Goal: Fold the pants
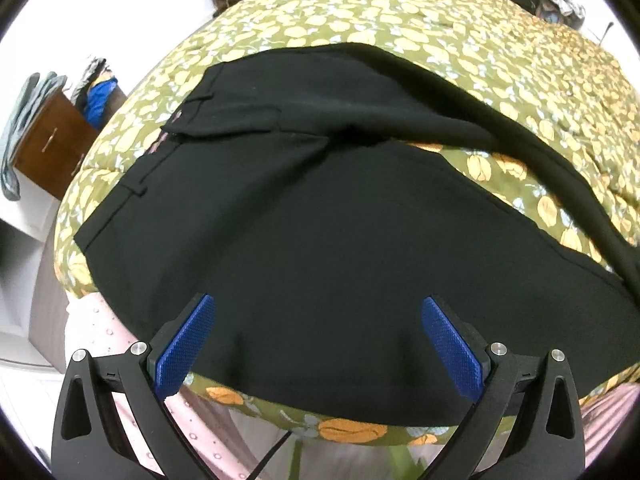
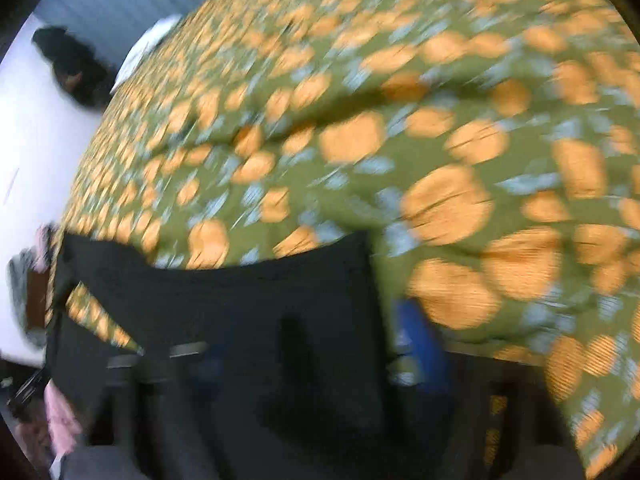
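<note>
I am hovering my left claw (image 1: 318, 330), pads apart, over black pants (image 1: 280, 240) lying spread on the bed (image 1: 440, 32). My right claw (image 2: 316, 356) is smeared by blur; I judge it closed. Grabbing blind risks bunching one layer. Only the left view is showing the waistband.
</note>
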`<state>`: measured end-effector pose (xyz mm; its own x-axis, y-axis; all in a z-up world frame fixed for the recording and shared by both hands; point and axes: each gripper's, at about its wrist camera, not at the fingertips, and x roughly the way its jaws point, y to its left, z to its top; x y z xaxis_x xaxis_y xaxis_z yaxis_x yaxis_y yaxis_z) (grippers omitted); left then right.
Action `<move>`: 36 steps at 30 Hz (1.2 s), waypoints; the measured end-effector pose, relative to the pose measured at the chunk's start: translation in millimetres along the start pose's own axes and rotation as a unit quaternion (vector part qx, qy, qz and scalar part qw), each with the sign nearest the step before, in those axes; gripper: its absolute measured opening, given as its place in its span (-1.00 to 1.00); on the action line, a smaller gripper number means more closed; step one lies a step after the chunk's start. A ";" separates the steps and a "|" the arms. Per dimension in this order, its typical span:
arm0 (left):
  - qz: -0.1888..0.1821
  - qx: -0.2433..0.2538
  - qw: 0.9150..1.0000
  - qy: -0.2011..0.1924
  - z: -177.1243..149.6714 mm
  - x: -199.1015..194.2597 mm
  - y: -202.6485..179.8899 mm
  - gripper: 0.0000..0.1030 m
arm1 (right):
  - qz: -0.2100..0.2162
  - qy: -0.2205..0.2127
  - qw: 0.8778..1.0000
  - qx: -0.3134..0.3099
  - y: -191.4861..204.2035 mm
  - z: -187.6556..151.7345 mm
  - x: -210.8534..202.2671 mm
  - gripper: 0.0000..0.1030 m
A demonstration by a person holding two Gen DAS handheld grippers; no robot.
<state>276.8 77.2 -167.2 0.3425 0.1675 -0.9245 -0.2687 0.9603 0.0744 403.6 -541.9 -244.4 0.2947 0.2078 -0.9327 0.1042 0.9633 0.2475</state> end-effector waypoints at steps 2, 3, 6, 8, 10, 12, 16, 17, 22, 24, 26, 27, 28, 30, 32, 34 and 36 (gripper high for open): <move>0.006 0.003 1.000 -0.006 -0.7 -3.1 2.8 0.99 | -0.017 -0.036 0.998 -0.045 11.3 -6.6 -19.3 -0.92; 0.011 0.005 1.000 -0.008 -0.4 -3.6 4.0 0.99 | -0.014 -0.059 0.996 -0.064 16.8 -12.7 -33.8 -0.92; 0.022 0.007 1.000 -0.008 1.0 -0.8 8.9 0.99 | 0.009 -0.146 0.976 -0.159 40.3 -53.9 -93.7 -0.92; 0.020 0.008 1.000 -0.003 2.5 3.1 8.8 0.99 | 0.023 -0.171 0.962 -0.210 49.3 -89.3 -123.0 -0.92; 0.015 0.013 1.000 0.002 4.2 8.2 3.2 0.99 | 0.009 -0.163 0.956 -0.243 50.0 -122.9 -133.4 -0.92; 0.012 0.024 1.000 0.006 5.9 13.1 -8.0 0.99 | -0.001 -0.130 0.962 -0.240 36.9 -147.3 -126.4 -0.92; -0.003 0.043 0.999 0.005 7.4 13.6 -33.8 0.99 | -0.048 -0.082 0.981 -0.169 5.5 -171.1 -111.0 -0.50; -0.007 0.048 0.999 0.002 7.8 11.9 -38.9 0.99 | -0.046 -0.090 0.983 -0.152 1.0 -174.9 -115.2 -0.33; -0.015 0.066 0.998 -0.009 3.3 7.5 -55.2 0.99 | 0.036 -0.160 0.985 -0.055 23.4 -201.8 -148.0 -0.18; -0.017 0.064 0.998 -0.005 0.8 10.7 -55.7 0.99 | 0.115 -0.170 0.979 -0.020 54.5 -211.3 -140.1 -0.01; -0.020 0.060 0.998 0.002 -1.3 13.9 -53.4 0.99 | 0.217 -0.167 0.962 0.020 93.7 -220.2 -112.7 0.02; -0.021 0.057 0.998 0.004 -1.9 14.8 -51.0 0.99 | 0.258 -0.156 0.953 0.035 115.0 -221.9 -92.9 0.03; -0.022 0.055 0.998 0.004 -2.3 14.7 -50.5 0.99 | 0.281 -0.148 0.947 0.050 131.7 -221.4 -75.9 0.03; -0.023 0.049 0.999 0.000 -2.0 11.0 -44.4 0.99 | 0.291 -0.131 0.946 0.061 161.2 -216.8 -40.8 0.03; -0.022 0.042 0.999 -0.010 -1.0 6.7 -35.1 0.99 | 0.267 -0.127 0.953 0.068 175.8 -211.6 -13.2 0.03; -0.017 0.031 0.999 -0.018 -0.1 4.6 -22.6 0.99 | 0.233 -0.128 0.959 0.099 176.3 -209.0 5.8 0.03; -0.015 0.015 1.000 -0.019 -0.5 4.6 -8.3 0.99 | 0.234 -0.115 0.953 0.154 160.0 -207.6 18.9 0.03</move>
<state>280.1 69.9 -172.3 0.3852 0.1456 -0.9113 -0.2314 0.9712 0.0573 228.7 -348.5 -276.9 0.5748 0.5248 -0.6278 0.1737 0.6715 0.7204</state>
